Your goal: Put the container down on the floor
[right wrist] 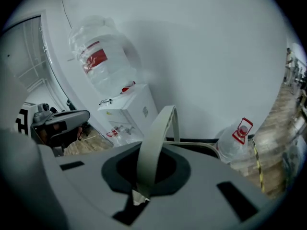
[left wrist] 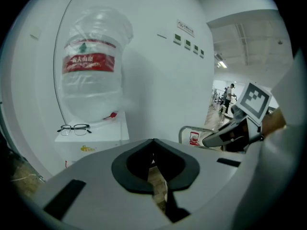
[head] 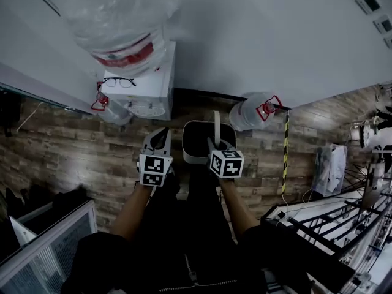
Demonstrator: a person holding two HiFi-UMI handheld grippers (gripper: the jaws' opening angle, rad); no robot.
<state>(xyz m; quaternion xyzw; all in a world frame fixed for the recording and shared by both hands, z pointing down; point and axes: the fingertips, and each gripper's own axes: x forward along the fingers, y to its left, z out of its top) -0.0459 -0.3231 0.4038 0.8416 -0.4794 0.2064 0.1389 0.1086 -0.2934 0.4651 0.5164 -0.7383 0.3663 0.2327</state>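
The container [head: 191, 146] is a dark bin with a pale rim and a pale hoop handle [head: 216, 125]. It sits over the wooden floor just ahead of my feet. My right gripper [head: 214, 143] is shut on that handle. In the right gripper view the handle [right wrist: 156, 145] rises upright from between the shut jaws of the right gripper [right wrist: 143, 191], with the bin's rim [right wrist: 204, 146] behind. I cannot tell whether the bin's base touches the floor. My left gripper [head: 161, 137] hangs beside the bin on its left, shut and empty. In its own view the left gripper [left wrist: 154, 143] holds nothing.
A white water dispenser [head: 147, 94] stands against the wall, with a big water bottle [head: 122, 23] and a pair of glasses [head: 119, 81] on it. A second bottle [head: 254, 111] lies on the floor to the right, near a yellow-black strip [head: 285, 149]. Racks stand at the right.
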